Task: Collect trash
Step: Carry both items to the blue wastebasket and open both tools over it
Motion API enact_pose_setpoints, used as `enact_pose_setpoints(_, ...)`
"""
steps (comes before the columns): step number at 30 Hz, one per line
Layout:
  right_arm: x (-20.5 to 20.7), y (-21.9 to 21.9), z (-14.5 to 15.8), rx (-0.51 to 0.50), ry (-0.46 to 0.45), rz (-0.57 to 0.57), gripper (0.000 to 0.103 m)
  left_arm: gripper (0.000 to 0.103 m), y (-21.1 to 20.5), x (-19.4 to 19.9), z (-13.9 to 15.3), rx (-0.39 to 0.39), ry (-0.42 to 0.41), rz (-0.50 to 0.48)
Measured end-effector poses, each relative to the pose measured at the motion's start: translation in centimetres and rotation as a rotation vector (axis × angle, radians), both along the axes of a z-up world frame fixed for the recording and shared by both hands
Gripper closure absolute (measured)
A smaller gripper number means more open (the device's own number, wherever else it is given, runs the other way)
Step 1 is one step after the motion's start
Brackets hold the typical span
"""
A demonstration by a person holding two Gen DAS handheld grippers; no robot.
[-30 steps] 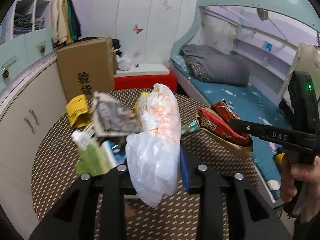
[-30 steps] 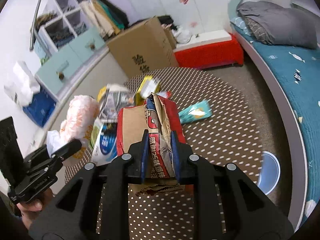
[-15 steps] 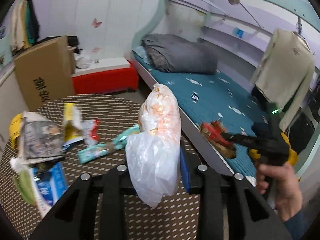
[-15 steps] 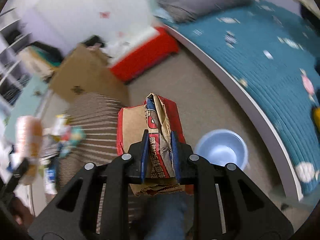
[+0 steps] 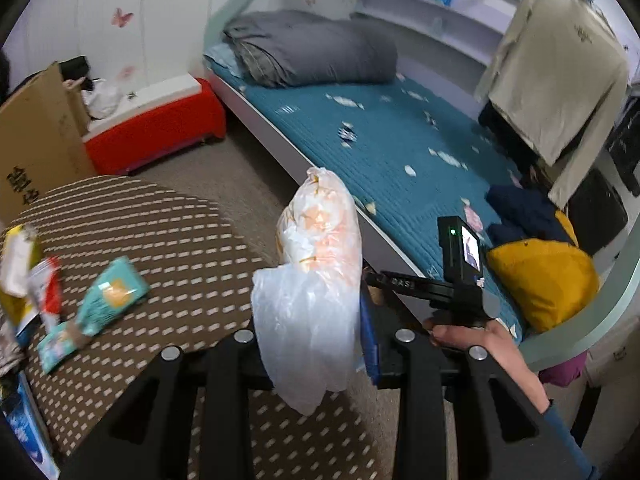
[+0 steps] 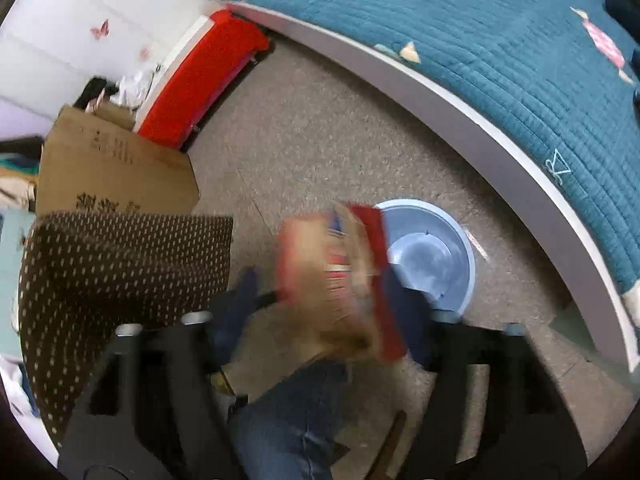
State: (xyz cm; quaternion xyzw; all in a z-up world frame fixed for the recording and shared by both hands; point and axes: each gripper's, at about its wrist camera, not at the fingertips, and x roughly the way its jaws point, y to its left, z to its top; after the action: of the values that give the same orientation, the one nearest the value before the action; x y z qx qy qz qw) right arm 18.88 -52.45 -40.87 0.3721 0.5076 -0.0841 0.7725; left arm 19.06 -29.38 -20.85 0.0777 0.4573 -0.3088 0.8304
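My left gripper (image 5: 312, 320) is shut on a thin white plastic bag (image 5: 316, 272) with orange contents, which sticks up between its fingers over the table's right edge. The jaws of my right gripper (image 6: 324, 300) are opening. A blurred red and brown paper bag (image 6: 332, 276) hangs loose between them, tilted, just left of a light blue basin (image 6: 432, 256) on the floor. In the left wrist view a hand holds the right gripper's body (image 5: 444, 288) beyond the plastic bag. A teal packet (image 5: 112, 292) and other wrappers (image 5: 40, 288) lie on the brown dotted table (image 5: 160, 232).
A bed with a teal cover (image 6: 500, 48) curves around the basin on the right. A red box (image 6: 204, 76) and a cardboard box (image 6: 112, 172) stand past the table (image 6: 100, 264). A leg in jeans (image 6: 288, 412) is below my right gripper. A yellow cushion (image 5: 540, 276) lies on the bed.
Both grippers swung from over the table toward the bed side and sank. The right jaws spread apart, and the paper bag came loose and tilted beside the blue basin.
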Motion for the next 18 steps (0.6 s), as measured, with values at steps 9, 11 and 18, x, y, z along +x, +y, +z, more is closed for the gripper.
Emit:
enact_pose_setpoints(9,-5.1,-3.2,4.7,-0.063,-0.115,-0.149,0.024,0.072,-7.2,1.9,-4.6,0.084,0.085,-0.104)
enact_pose_setpoints(11,-6.3,-3.7,6.4,-0.088,-0.154,-0.17,0.018,0.071,-8.0,2.2,-5.3,0.099,0.101,-0.125)
enact_pose_setpoints(18,-8.6,-3.7,11.0,-0.13,-0.244,-0.179,0.006,0.014,-10.4,3.3,-7.2,0.173,0.095,-0.129)
